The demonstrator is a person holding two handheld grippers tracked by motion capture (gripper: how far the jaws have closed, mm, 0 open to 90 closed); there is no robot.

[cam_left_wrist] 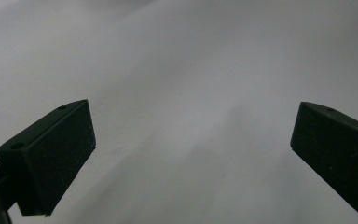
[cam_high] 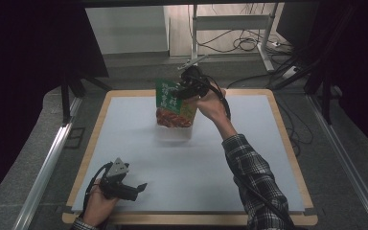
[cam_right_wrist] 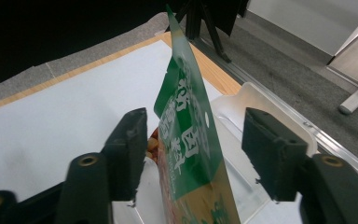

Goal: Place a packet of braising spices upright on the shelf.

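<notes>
Packet [cam_high: 174, 104] stood upright in a clear plastic tub [cam_high: 174, 132] at the far middle of the pale table mat [cam_high: 182, 167]. Its top part was green with large white characters, not legible to me beyond their being East Asian script; the lower part showed a red-orange food picture and a tan band. In the right gripper view the packet [cam_right_wrist: 189, 135] rose edge-on between the two black jaws, a small hang hole near its top edge, the white characters running down the green face.

Right gripper [cam_high: 188, 86] sat at the packet's top right corner. Its jaws stood partly apart, one on each side of the packet, with a gap visible on both sides; pads not pressing. The tub's rim [cam_right_wrist: 251, 95] lay behind the packet.

Left gripper [cam_high: 124, 187] rested near the front left edge of the mat, well apart from the packet. Its jaws were wide, nothing between them but bare mat [cam_left_wrist: 182, 93].

Around: wooden table border [cam_high: 287, 139], cables on the floor beyond [cam_high: 239, 43], metal rail at left [cam_high: 43, 172]
</notes>
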